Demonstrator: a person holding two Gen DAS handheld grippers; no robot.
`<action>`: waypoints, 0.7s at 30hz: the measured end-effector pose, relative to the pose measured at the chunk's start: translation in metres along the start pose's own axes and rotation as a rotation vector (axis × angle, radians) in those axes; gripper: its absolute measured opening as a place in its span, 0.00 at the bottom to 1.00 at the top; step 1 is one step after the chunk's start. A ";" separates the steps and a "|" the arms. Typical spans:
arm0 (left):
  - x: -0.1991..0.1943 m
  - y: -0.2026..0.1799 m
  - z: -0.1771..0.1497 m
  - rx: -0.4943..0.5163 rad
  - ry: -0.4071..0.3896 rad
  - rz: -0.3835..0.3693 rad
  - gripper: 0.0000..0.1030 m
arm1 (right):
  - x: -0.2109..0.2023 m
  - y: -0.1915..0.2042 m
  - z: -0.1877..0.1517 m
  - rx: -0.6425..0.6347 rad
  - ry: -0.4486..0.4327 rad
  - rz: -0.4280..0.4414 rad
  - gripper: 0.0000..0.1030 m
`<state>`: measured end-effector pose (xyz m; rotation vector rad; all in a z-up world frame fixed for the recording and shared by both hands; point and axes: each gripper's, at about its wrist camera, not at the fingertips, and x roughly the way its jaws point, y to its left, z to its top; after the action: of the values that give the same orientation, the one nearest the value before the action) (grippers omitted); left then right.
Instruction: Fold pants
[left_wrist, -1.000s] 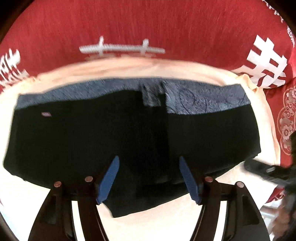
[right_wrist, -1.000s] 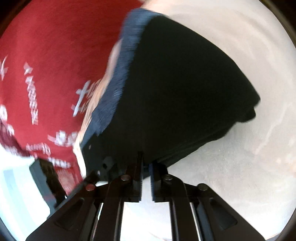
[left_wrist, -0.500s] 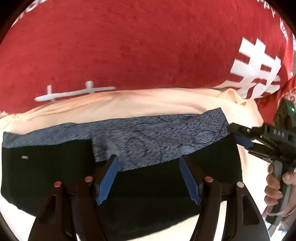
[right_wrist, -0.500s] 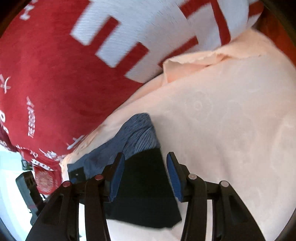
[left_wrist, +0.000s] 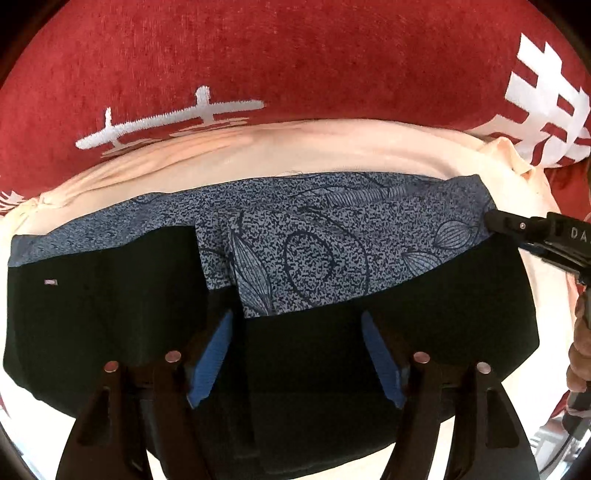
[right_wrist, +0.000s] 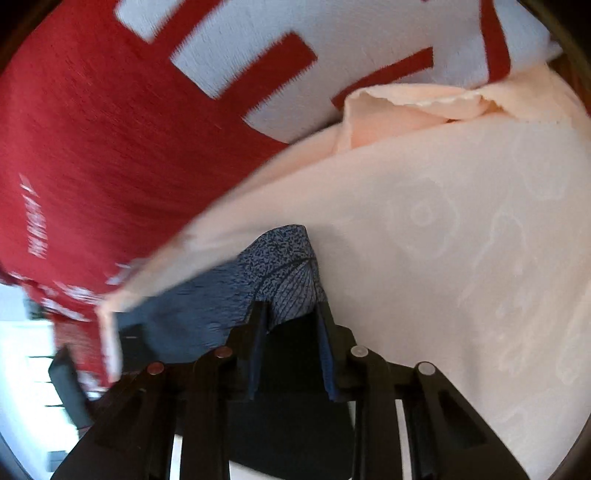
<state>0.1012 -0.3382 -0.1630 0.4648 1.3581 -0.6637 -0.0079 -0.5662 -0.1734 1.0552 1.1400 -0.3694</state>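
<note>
Between its spread blue-padded fingers, the left gripper (left_wrist: 297, 354) frames the black fabric of the pants (left_wrist: 110, 314) and holds nothing; the jaws stand wide apart above the near part of the garment. Just past the fingertips, a patterned grey-blue panel (left_wrist: 303, 254), printed with leaves and a ring shape, lies folded over the black cloth, and a band of the same print runs along the far edge of the pants. A small pale tag (left_wrist: 51, 282) sits on the black fabric at the left. The pants lie flat on a peach-coloured cloth (left_wrist: 258, 155), and beyond that a red cloth with white characters (left_wrist: 295, 62) fills the background.

At the right end of the pants, the right gripper (right_wrist: 291, 332) has its jaws partly open, the corner of the pants (right_wrist: 288, 273) lying between the fingers; whether the pads touch the fabric cannot be told. In the left wrist view this gripper (left_wrist: 524, 236) reaches in from the right to the end of the printed band, with a hand (left_wrist: 581, 350) on its handle. Embossed peach cloth (right_wrist: 461, 258) spreads to the right of the corner, and the red cloth (right_wrist: 110, 147) rises behind.
</note>
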 end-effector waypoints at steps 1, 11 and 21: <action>-0.001 -0.001 -0.001 -0.001 0.001 0.006 0.71 | 0.003 0.006 -0.001 -0.042 -0.019 -0.046 0.31; -0.026 0.016 -0.024 -0.076 0.061 0.086 0.79 | -0.021 0.041 -0.021 -0.200 -0.018 -0.224 0.58; -0.050 -0.004 -0.051 -0.086 0.074 0.134 0.79 | -0.056 0.017 -0.079 -0.095 0.037 -0.170 0.78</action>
<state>0.0574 -0.2990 -0.1221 0.5104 1.4056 -0.4801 -0.0638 -0.5063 -0.1183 0.8880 1.2719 -0.4269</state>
